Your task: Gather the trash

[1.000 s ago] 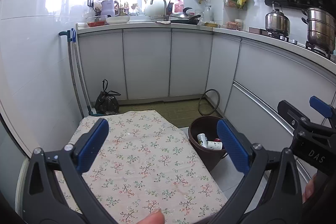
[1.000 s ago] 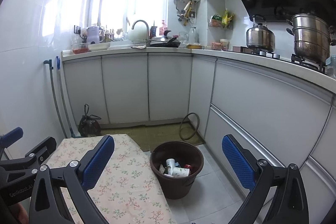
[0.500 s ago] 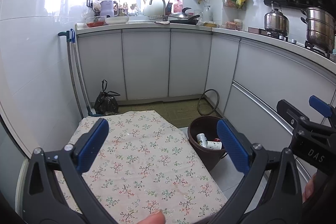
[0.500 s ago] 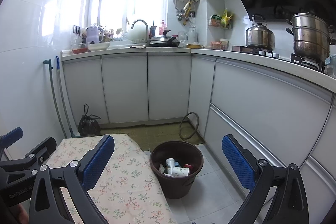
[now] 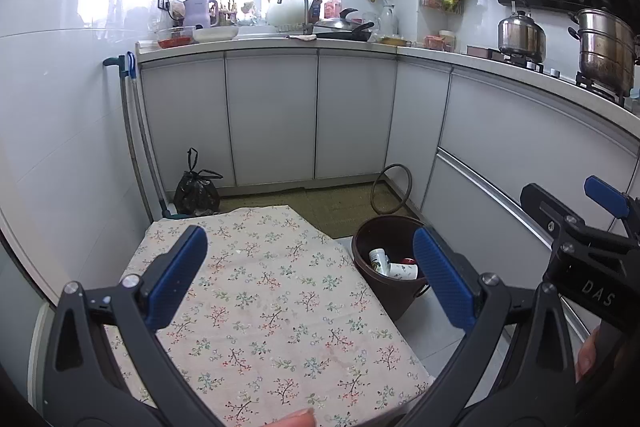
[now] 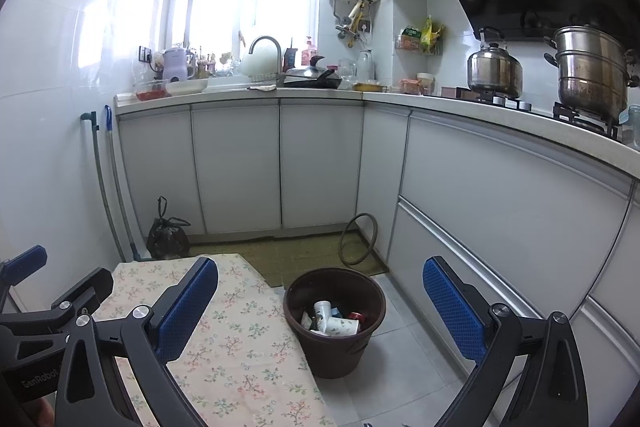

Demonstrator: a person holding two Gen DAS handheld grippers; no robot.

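A dark brown trash bin (image 6: 335, 343) stands on the floor right of the table; it also shows in the left wrist view (image 5: 376, 235). It holds paper cups (image 6: 340, 327) and other trash, with a cup visible in the left wrist view (image 5: 403, 271). My left gripper (image 5: 310, 275) is open and empty above the floral tablecloth (image 5: 272, 307). My right gripper (image 6: 320, 303) is open and empty, above the bin and the table's right edge (image 6: 280, 327).
A tied black trash bag (image 6: 168, 237) sits on the floor by the cabinets, with mop handles (image 6: 102, 183) on the left wall. A hose ring (image 6: 357, 239) leans at the cabinet corner. The counter holds a kettle (image 6: 494, 71) and a steamer pot (image 6: 592, 71).
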